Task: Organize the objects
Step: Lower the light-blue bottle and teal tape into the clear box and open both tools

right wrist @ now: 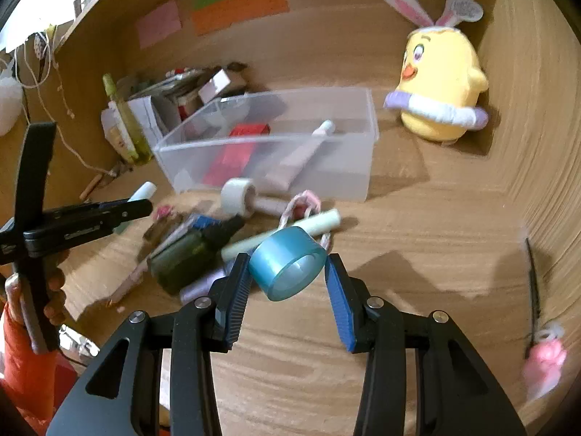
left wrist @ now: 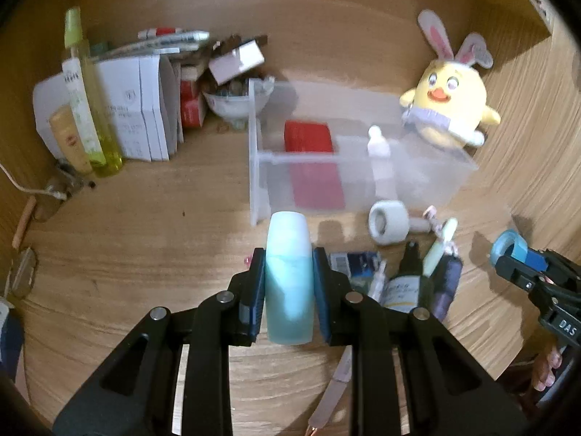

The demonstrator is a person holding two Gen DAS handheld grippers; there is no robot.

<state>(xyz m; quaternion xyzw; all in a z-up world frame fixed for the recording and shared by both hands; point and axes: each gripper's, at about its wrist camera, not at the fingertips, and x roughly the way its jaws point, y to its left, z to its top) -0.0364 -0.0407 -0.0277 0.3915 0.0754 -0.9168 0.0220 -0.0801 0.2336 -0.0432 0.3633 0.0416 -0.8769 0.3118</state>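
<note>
Left claw (left wrist: pixel 289 283) pinching smooth teal-white bottle (left wrist: pixel 289 276); right claw (right wrist: pixel 288 272) pinching glossy blue tape ring (right wrist: pixel 287 263); clear plastic bin (right wrist: pixel 268 138) beyond

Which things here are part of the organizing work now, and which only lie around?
In the job:
- pale blue bottle, clamped in left gripper
- blue tape roll, held in right gripper
- clear bin

Probably just lying about:
- yellow plush chick
- white boxes
- bowl
</note>
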